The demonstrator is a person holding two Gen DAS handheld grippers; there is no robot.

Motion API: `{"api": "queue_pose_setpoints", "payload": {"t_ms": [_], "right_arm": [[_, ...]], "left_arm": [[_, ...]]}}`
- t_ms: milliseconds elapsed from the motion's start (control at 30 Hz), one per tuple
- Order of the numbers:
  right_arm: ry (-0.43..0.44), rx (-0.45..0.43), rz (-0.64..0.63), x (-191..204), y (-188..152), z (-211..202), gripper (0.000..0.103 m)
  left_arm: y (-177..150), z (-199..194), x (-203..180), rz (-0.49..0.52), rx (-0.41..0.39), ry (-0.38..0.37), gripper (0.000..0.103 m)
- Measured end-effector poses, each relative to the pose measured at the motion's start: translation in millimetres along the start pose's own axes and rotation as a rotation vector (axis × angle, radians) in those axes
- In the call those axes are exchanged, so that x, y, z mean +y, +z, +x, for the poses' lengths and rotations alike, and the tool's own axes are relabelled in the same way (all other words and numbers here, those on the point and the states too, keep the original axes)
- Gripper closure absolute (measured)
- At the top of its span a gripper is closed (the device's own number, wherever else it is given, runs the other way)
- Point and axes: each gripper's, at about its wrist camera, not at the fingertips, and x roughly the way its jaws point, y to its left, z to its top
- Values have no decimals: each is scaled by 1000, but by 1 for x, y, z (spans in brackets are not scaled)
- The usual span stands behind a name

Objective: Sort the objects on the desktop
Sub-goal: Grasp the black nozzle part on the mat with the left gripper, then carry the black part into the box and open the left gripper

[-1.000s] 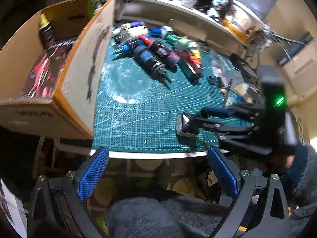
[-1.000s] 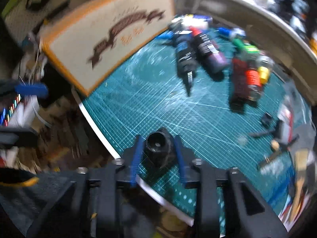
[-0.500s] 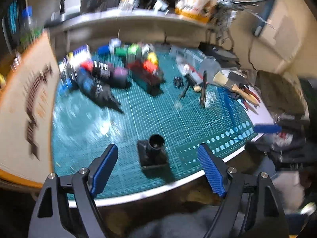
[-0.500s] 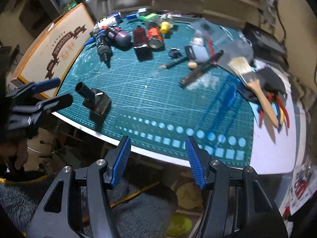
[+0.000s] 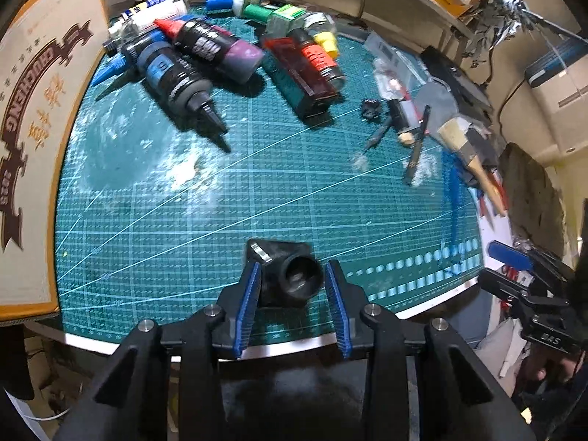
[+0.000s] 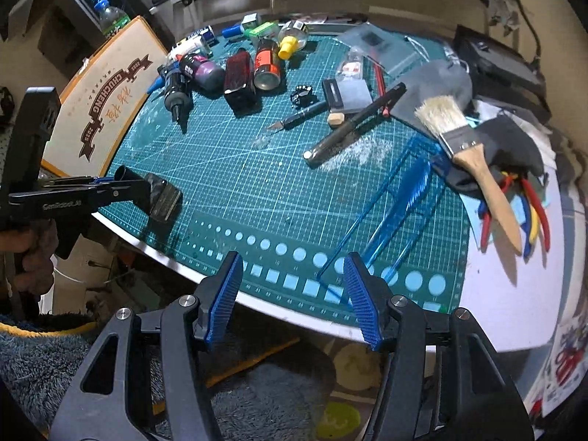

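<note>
My left gripper (image 5: 290, 279) jaws are closing around a boxy matte-black plastic nozzle piece (image 5: 288, 275) on the gridded teal cutting mat (image 5: 257, 191); my right gripper (image 6: 292, 296) jaws hang released, empty.

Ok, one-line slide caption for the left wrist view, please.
Left gripper closing around a black nozzle part at the near edge of the green cutting mat, bottles lying beyond.

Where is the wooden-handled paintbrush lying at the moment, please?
In the right wrist view the paintbrush lies at the right side of the desk, bristles toward the back, across dark cloth beside red-handled pliers.
</note>
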Motion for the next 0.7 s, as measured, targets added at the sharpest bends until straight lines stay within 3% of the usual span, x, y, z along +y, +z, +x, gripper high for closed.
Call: {"api": "queue_pose_setpoints", "payload": {"t_ms": [233, 367, 533, 700], "right_arm": [[39, -14, -49, -1, 21, 3, 49], [74, -36, -71, 1, 37, 3, 49], [121, -45, -124, 15, 62, 9, 49], [169, -71, -187, 44, 87, 10, 49]], "left_arm": [[17, -13, 6, -43, 46, -35, 82], [29, -54, 4, 1, 17, 29, 82], [48, -135, 43, -114, -18, 115, 82], [60, -222, 114, -222, -81, 287, 82]]}}
